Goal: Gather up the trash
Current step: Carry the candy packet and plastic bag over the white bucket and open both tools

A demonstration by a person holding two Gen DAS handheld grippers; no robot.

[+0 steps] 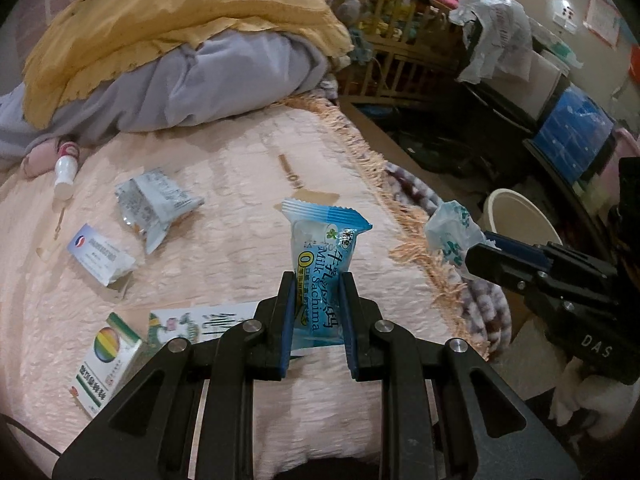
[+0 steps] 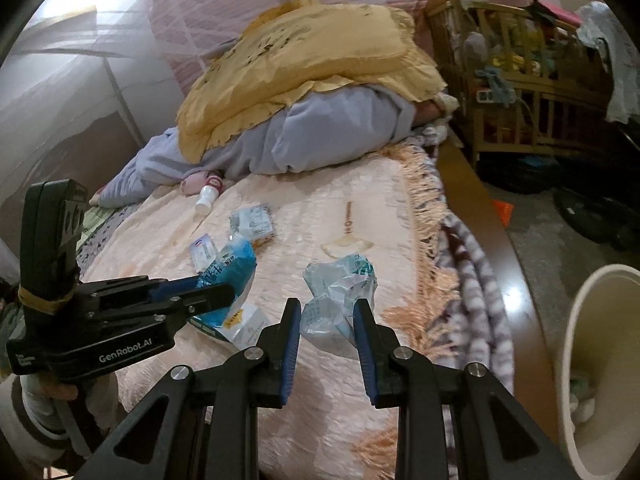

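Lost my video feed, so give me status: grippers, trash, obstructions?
Left gripper shut on blue snack wrapper. Right gripper shut on crumpled plastic wrapper. Bin unobstructed.

the bed (image 1: 224,264) wears a pale pink textured bedspread (image 1: 248,168) with a peach fringe (image 1: 360,148) along its edge. on it lie a crumpled grey snack wrapper (image 1: 154,208), a small white and blue medicine box (image 1: 98,258), a box with a rainbow circle (image 1: 108,364), a printed leaflet (image 1: 192,322) and a little white bottle (image 1: 66,174). a lilac quilt (image 1: 192,88) under a yellow pillow (image 1: 172,12) is heaped at the far end.
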